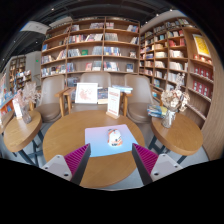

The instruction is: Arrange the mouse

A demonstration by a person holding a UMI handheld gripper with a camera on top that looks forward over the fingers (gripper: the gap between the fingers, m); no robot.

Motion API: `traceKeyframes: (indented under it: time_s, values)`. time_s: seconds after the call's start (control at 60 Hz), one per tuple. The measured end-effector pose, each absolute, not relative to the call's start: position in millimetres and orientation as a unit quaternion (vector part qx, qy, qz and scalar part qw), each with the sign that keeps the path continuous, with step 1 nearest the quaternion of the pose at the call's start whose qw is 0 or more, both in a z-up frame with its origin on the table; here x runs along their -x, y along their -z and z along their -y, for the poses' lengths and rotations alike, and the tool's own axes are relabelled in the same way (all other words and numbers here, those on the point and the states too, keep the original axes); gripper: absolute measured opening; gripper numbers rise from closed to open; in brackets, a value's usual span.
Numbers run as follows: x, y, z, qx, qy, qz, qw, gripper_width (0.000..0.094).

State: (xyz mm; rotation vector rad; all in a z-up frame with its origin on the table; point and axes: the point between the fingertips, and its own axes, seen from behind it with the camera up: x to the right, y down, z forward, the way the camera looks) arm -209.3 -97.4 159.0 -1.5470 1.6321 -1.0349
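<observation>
A small white mouse (115, 138) with orange marks lies on a light blue mouse mat (104, 138), toward the mat's right side, on a round wooden table (70, 130). My gripper (111, 160) is held above the table's near edge, its two fingers with magenta pads (77, 156) spread wide apart. Nothing is between the fingers. The mouse and the mat lie just ahead of them.
An upright sign (87, 94) and a card stand (113, 103) stand at the table's far side. Other round tables stand left (20, 130) and right (182, 132), the right one with a flower vase (168, 105). Armchairs (139, 97) and bookshelves (92, 50) stand behind.
</observation>
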Motion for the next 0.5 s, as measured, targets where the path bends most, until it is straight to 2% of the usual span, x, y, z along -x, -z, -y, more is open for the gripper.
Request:
traceKeyframes:
  time_s: [0.233,0.5]
  values:
    - [287.9,-155.2,62.5,0.600,0.380,-0.616,0.341,0.0854]
    - [317.5,-162.6,32.4,0.606,0.376,-0.600,0.363,0.0859]
